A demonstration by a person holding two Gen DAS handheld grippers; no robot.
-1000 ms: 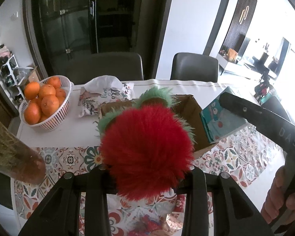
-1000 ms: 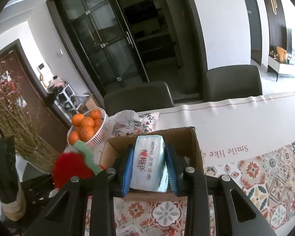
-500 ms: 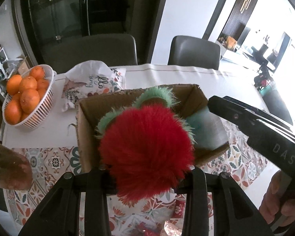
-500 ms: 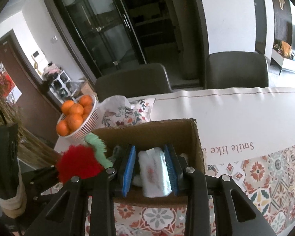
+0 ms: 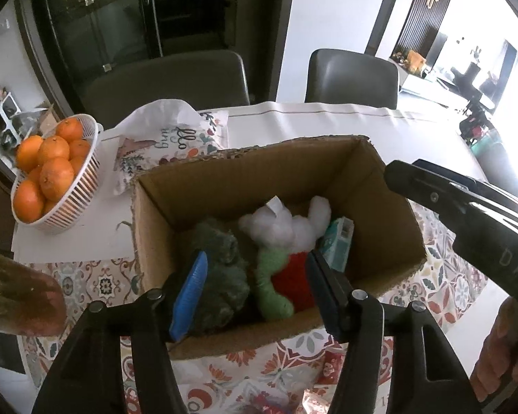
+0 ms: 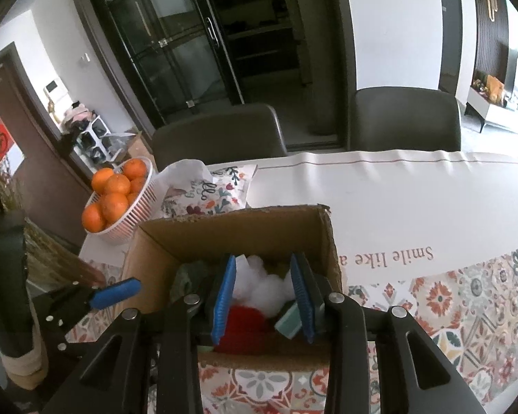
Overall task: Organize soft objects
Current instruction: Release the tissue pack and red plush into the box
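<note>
A white basket (image 5: 69, 203) full of oranges (image 5: 53, 177) sits on the surface (image 5: 328, 120) at 10 o'clock from the cardboard box (image 5: 224, 186), and a flowery pillow (image 5: 176, 145) lies between the basket and the box, touching the box's far edge. 2 dark chairs (image 5: 169, 79) stand behind the surface at 12 o'clock. A brown bundle of dry twigs (image 5: 17, 289) pokes in at 9 o'clock. The box is open on top and nothing blocks the way into it. Inside it lie soft things packed close together: a dark green fuzzy toy (image 5: 221, 269) at the left, a red fluffy toy (image 5: 293, 283) with light green arms in the middle, a white plush toy (image 5: 286, 224) behind it, and a teal tissue pack (image 5: 338, 245) standing on end at the right wall. The left hand-held gripper (image 5: 255, 286) hangs over the near edge of the box with its blue pads (image 5: 190, 293) spread wide and nothing between them. The right hand-held gripper (image 6: 264, 298) also sits over the box with its fingers apart, and the toys below it are loose. The bottom of the box is hidden under the toys. The face of the white toy is too blurry to make out.
</note>
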